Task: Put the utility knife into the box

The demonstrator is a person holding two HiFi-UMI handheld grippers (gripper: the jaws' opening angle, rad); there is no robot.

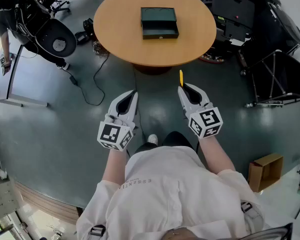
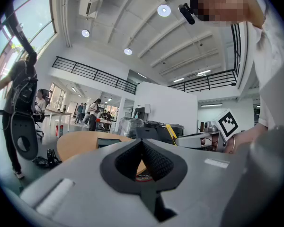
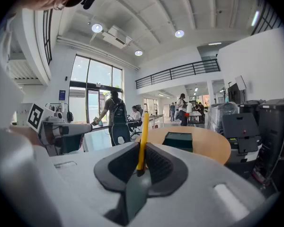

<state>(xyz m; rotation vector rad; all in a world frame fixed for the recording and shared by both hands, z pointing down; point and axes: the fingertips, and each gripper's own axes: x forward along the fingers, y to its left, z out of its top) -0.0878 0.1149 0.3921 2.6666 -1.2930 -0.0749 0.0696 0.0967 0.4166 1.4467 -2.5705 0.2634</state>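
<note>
A slim yellow utility knife (image 3: 143, 138) stands upright between the jaws of my right gripper (image 3: 141, 167), which is shut on it; its tip shows above that gripper (image 1: 182, 88) as the knife (image 1: 180, 77) in the head view. The dark green box (image 1: 159, 22) lies open on the round wooden table (image 1: 120, 24), well ahead of both grippers; it appears as the box (image 3: 178, 141) in the right gripper view. My left gripper (image 1: 131, 95) is held level beside the right one, short of the table, jaws shut with nothing in them (image 2: 143, 161).
A person with a backpack (image 1: 12, 11) bends over at the far left near an office chair (image 1: 55, 36). Black cases and equipment (image 1: 250, 19) stand right of the table. A cable (image 1: 92, 81) runs over the grey floor. A cardboard box (image 1: 266, 170) sits lower right.
</note>
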